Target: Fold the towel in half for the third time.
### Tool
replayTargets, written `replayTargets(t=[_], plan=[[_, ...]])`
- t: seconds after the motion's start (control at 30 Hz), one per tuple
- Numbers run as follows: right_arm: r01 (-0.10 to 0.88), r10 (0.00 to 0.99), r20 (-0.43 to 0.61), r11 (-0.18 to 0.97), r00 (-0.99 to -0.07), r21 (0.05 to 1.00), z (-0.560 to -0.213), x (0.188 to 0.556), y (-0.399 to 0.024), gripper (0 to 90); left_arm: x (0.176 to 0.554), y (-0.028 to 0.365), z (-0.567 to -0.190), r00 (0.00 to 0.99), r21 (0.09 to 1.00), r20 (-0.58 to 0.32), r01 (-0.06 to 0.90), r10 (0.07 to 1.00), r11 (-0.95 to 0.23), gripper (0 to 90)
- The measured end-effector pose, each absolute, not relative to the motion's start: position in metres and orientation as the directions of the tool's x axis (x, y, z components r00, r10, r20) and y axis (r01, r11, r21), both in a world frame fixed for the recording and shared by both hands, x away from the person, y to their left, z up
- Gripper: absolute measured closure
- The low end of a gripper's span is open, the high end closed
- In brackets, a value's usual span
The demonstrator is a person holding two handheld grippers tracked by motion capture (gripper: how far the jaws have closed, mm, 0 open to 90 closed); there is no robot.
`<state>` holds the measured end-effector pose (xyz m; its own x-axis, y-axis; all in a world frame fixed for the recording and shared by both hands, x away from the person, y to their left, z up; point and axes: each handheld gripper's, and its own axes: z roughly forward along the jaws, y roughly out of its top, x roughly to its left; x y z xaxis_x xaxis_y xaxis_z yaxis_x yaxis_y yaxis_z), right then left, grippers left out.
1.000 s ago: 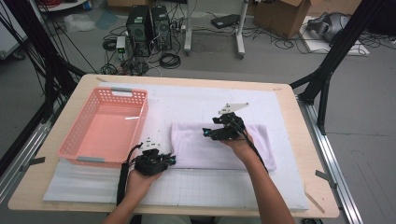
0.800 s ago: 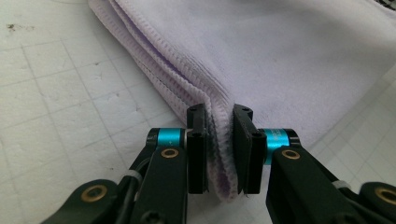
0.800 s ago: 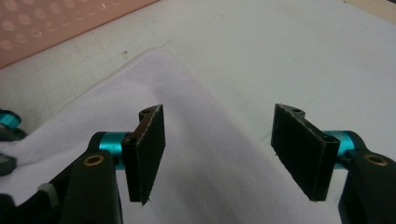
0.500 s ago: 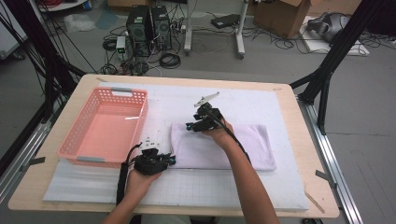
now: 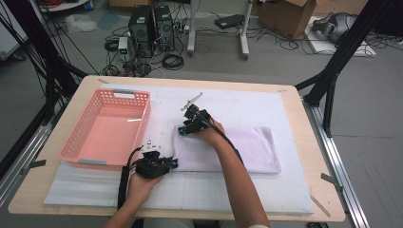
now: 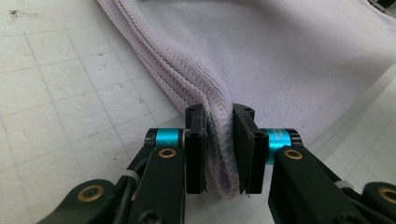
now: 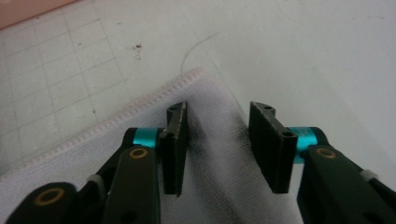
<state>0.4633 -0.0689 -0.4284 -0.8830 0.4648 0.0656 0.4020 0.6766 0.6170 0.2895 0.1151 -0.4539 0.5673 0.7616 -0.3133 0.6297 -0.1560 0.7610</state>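
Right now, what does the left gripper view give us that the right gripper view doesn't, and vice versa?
Only the left gripper view: the left claw shut on the folded edge of the towel, with the stacked hem layers pinched between its jaws. Only the right gripper view: the right claw open over a corner of the towel, jaws apart with cloth under the gap, plus a strip of the pink basket at the top left. Both: the same pale towel lying on the white gridded mat.
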Motion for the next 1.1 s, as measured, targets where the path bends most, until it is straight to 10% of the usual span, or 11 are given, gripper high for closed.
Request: replayTargets(t=[0.17,1.1], plan=[[0.382,0.426,0.08,0.692,-0.901,0.613,-0.426,0.465,-0.07,79.1,0.288,0.115,-0.451,0.568,0.768,-0.299,0.62,0.767,-0.161,79.5],[0.359,0.489,0.095,0.48,-0.867,0.8,-0.375,0.453,-0.125,80.5,0.302,0.09,-0.402,0.672,0.847,-0.32,0.519,0.667,-0.116,80.0]])
